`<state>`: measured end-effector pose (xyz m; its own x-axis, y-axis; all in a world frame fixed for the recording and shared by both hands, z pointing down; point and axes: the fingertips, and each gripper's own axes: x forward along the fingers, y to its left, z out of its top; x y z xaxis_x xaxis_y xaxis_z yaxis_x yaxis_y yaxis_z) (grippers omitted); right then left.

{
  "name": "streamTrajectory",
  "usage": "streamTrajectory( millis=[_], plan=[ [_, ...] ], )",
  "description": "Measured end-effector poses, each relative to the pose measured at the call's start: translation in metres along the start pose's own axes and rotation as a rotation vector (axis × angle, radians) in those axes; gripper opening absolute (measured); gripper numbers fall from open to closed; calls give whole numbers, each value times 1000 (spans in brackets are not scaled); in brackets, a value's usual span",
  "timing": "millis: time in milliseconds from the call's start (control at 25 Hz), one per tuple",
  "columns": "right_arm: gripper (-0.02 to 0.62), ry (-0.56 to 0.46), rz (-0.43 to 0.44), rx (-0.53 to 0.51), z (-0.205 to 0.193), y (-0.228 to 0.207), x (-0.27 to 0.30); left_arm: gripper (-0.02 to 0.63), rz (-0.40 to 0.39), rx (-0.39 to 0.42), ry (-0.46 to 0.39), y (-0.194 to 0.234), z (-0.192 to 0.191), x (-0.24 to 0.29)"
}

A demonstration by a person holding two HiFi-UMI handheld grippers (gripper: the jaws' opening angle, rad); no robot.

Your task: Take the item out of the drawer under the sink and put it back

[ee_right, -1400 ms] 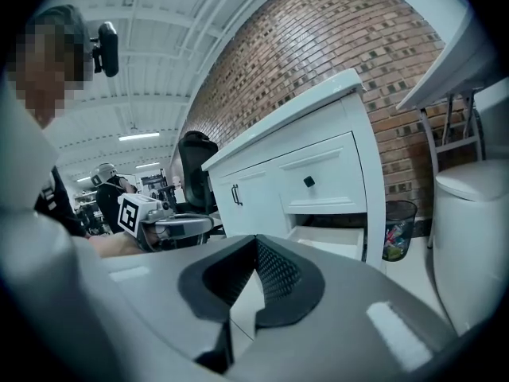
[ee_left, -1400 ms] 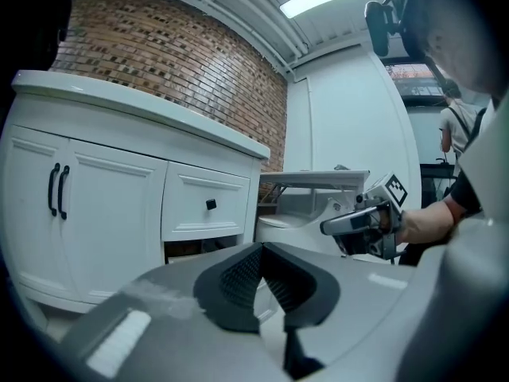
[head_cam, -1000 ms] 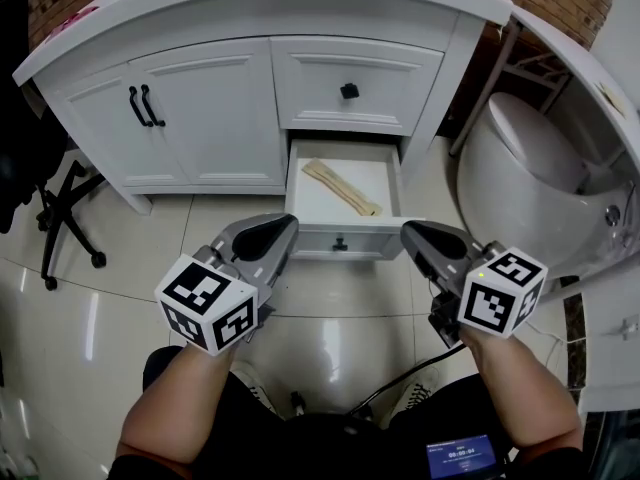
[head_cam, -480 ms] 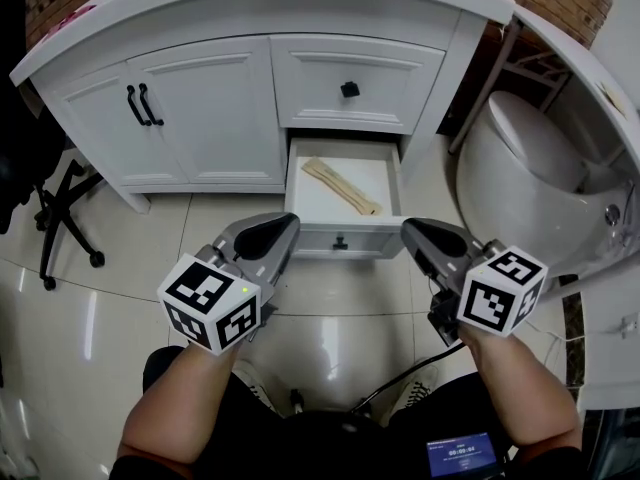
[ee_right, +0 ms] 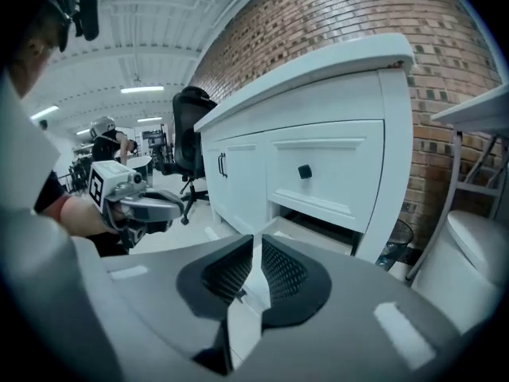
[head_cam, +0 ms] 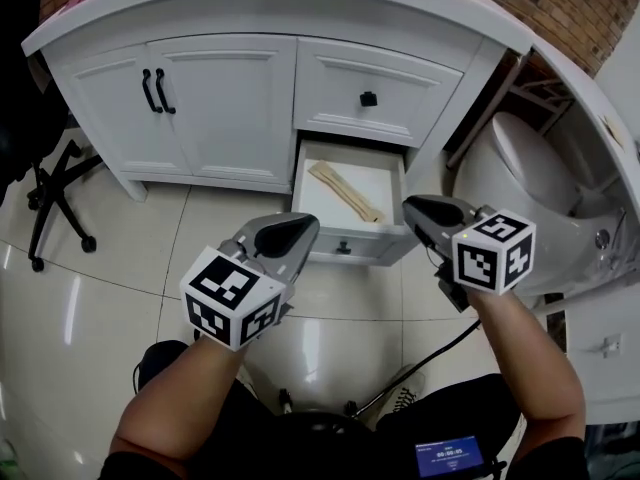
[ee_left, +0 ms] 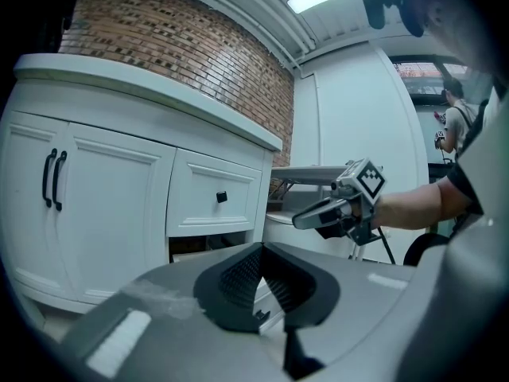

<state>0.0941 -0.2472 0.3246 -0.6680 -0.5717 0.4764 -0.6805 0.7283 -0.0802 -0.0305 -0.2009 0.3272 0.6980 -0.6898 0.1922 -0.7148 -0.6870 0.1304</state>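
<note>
Head view showed the lower drawer [head_cam: 386,176] of the white sink cabinet [head_cam: 220,108] pulled out. The item [head_cam: 346,190], a flat tan strip, lay diagonally on the drawer floor. It was not yet taken out.

**Position relative to the tools**
- The item lay ahead of the right hand-held gripper [head_cam: 412,206] and to its left, beyond the drawer front.
- It lay ahead of the left hand-held gripper [head_cam: 306,226] and to its right.
- Neither tool touched it.

**Jaw state**
- Left hand-held gripper: pads together, nothing between them.
- Right hand-held gripper: jaws had just been opening. A narrow slit showed between the pads, and nothing was in it.

**Recommended procedure (judgement)**
1. The step in hand appeared to be the reach for the item with the right tool.
2. Open the jaws well wider than the slit before entry.
3. Pass over the drawer front and stay below the closed upper drawer [head_cam: 385,90].
4. Roll the wrist so the jaws straddle the strip across its narrow width.
5. Bring the pads low to the drawer floor, since a flat piece offers little edge.

**Markings**
- Each tool's cube carried black-and-white square markers and no words.
- The small screen [head_cam: 448,456] at the lower edge showed digits, probably a timer, too small to read.
</note>
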Motion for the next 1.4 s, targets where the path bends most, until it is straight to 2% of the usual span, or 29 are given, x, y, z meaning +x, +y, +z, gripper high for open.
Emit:
streamTrajectory(
  millis=[160,320,480,560,760,960,1400],
  plan=[
    [63,105,16,-72,2,-18,37,6,-9,-2,3,1,0,1],
    [63,202,9,-157,-5,-43,80,6,-10,-6,-5,2,1,1],
    [63,308,-21,-182,-25,-70,125,6,-8,-19,-12,7,3,2],
    [67,361,-9,-188,-37,-74,146,6,-10,-26,-17,8,5,2],
    [83,484,50,-280,-59,-72,192,6,-5,-43,-15,15,3,0],
    [123,571,83,-299,-83,-73,217,6,-7,-56,-15,19,3,0],
    [123,671,90,-285,-115,-79,231,6,-8,-82,-15,26,1,2]
  ],
)
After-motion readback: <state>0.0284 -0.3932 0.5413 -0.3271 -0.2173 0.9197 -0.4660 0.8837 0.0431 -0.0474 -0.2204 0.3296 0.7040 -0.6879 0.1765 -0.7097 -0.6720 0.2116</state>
